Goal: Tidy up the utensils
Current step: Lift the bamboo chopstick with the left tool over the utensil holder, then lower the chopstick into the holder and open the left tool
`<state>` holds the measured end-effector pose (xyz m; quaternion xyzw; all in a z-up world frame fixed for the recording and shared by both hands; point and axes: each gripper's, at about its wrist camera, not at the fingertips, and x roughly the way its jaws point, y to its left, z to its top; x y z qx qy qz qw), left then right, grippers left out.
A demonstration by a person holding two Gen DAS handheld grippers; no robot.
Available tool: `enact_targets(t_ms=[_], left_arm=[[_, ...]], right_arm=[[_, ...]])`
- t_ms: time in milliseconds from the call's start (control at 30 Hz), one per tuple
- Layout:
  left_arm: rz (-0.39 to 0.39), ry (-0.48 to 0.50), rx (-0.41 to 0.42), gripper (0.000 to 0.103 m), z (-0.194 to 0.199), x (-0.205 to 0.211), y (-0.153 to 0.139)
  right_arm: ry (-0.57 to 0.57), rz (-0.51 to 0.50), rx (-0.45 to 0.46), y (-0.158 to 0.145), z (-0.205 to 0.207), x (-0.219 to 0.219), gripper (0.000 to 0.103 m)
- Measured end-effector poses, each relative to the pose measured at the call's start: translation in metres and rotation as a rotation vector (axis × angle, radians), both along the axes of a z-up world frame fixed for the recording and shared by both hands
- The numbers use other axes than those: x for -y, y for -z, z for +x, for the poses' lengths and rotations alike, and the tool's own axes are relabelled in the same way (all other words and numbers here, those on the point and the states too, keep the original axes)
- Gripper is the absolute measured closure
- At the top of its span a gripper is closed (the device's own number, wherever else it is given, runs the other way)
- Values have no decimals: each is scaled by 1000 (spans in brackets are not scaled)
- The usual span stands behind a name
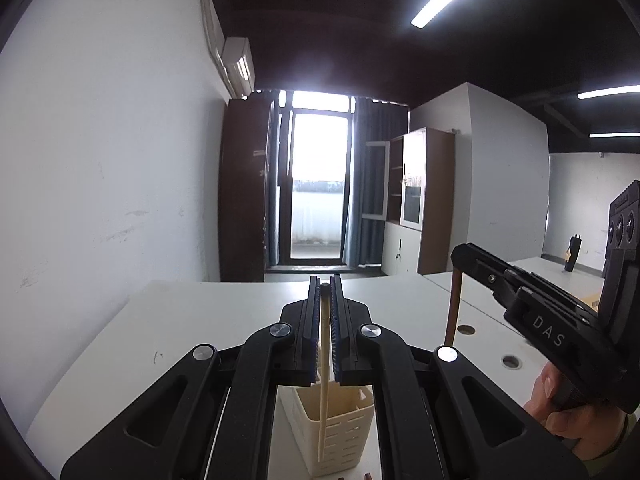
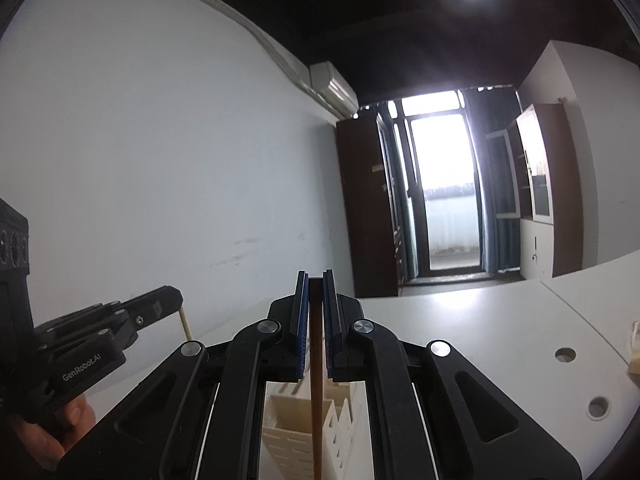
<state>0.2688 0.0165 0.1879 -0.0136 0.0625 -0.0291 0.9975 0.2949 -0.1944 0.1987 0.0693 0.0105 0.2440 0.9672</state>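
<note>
- Left gripper [image 1: 325,286]: nearly closed, clamping a cream chopstick [image 1: 323,380] upright, its lower end in or in front of the cream slotted holder [image 1: 340,436] (cannot tell which).
- Right gripper [image 2: 316,278]: nearly closed on a brown chopstick [image 2: 316,400], held upright above the holder's compartments.
- Progress, as judged: both sticks lifted and positioned; release into holder not yet done.
- Remaining: lower, open, then check white table [image 1: 200,320] for further utensils.
</note>
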Motion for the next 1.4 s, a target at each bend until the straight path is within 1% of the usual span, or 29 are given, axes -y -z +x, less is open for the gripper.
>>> enact_targets(t_ms=[33,133,267,367,433,500,567,633,667,733,800,967,1067,1400], left_arm=[[11,0,9,99,0,2,-1],[6,-11,71,99,-3,3,-6],[-7,-24,169,99,-12,5,-9],[-31,-16,241,99,-18,2,-9],[-67,1,274,99,-21,-1,-10],[-77,1,305,99,-23,1,-9],[-80,1,321,99,-20,2,-8],[-73,-2,300,99,-9,3,-4],[-76,-3,292,99,-5,3,-2],[-67,-4,249,99,9,4,4],[-69,0,205,99,23,4,12],[-59,-5,72,99,52,0,34],[-59,1,17,99,62,-3,42],[-48,21,-70,99,71,-13,58]], right_arm=[[8,12,35,-4,-3,1,95],[22,32,137,-11,-13,3,95],[0,114,205,-18,-15,12,95],[2,171,283,-21,-18,21,95],[3,232,327,-19,-21,29,95],[-6,292,360,-18,-20,37,95],[-6,305,390,-19,-17,37,95],[-14,309,385,-18,-9,35,95],[-29,297,368,-18,-2,32,95],[-37,279,335,-14,10,24,95],[-30,240,306,-10,21,13,95],[-45,169,179,3,54,-1,95],[-53,139,123,11,63,-6,95],[-77,34,25,34,67,-23,95]])
